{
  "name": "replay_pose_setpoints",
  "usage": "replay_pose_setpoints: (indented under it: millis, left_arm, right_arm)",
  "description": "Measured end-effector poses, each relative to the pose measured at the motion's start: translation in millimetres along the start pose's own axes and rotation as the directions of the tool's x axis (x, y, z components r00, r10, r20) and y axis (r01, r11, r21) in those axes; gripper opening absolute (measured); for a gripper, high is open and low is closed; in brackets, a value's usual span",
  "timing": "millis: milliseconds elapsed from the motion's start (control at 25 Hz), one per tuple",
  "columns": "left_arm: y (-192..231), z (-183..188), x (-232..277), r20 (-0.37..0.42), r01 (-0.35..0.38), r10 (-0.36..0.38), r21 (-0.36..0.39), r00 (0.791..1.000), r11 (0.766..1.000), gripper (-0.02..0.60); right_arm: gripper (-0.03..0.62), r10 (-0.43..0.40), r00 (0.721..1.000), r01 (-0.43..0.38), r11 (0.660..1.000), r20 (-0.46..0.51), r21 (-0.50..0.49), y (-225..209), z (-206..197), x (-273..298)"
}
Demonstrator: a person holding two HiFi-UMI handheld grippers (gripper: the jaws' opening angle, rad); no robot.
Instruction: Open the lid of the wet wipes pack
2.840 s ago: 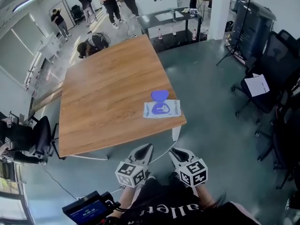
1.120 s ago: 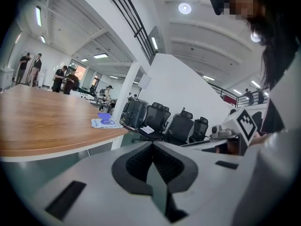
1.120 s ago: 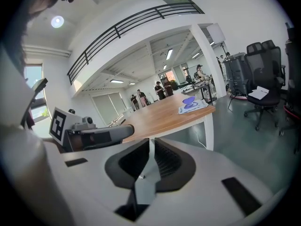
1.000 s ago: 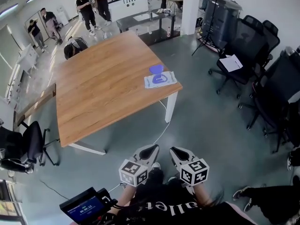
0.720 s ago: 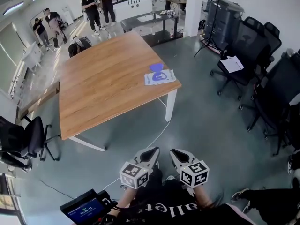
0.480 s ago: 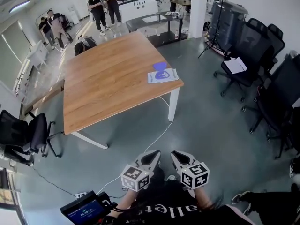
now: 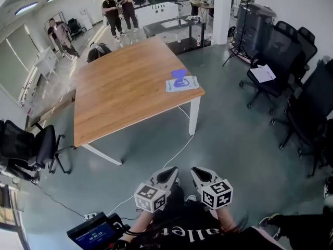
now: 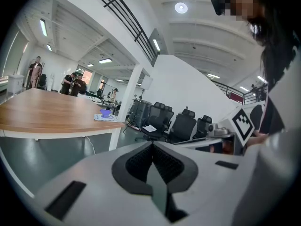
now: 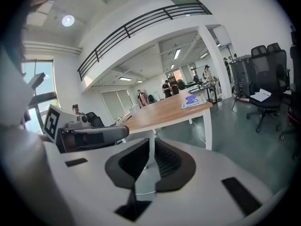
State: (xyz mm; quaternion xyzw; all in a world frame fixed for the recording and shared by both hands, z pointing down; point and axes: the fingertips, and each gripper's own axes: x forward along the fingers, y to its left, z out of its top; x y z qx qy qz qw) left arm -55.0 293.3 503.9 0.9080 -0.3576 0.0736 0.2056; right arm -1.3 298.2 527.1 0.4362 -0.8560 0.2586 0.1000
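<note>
The wet wipes pack [image 7: 184, 85] lies flat at the near right corner of the wooden table [image 7: 119, 95], its purple lid [image 7: 179, 75] flipped up. It shows small and far off as the pack [image 8: 106, 116] in the left gripper view and the pack [image 9: 193, 101] in the right gripper view. My left gripper [image 7: 167, 173] and right gripper [image 7: 198, 173] hang side by side close to my body, well away from the table. The left gripper [image 8: 151, 148] has its pads together and holds nothing. A narrow gap shows between the pads of the right gripper [image 9: 150, 148], also with nothing in it.
Grey floor lies between me and the table, with a white cable [image 7: 174, 152] running across it. Black office chairs [image 7: 294, 87] stand at the right and another chair [image 7: 28, 150] at the left. Several people [image 7: 118, 7] stand beyond the table. A small screen [image 7: 96, 232] sits by my left side.
Since the earliest frame I have backed well away from the table, which now looks smaller and farther. Both grippers stay together near my body, jaws unchanged.
</note>
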Motion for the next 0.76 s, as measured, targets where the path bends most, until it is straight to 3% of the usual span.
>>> replay_pose_setpoints:
  millis: [760]
  left_arm:
    - [-9,-3,1,0.007,0.002,-0.002,0.009,1.0,1.0,0.002]
  right_arm:
    - [0.042,0.01,1.0,-0.01,1.0,-0.005,-0.019,1,-4,-7]
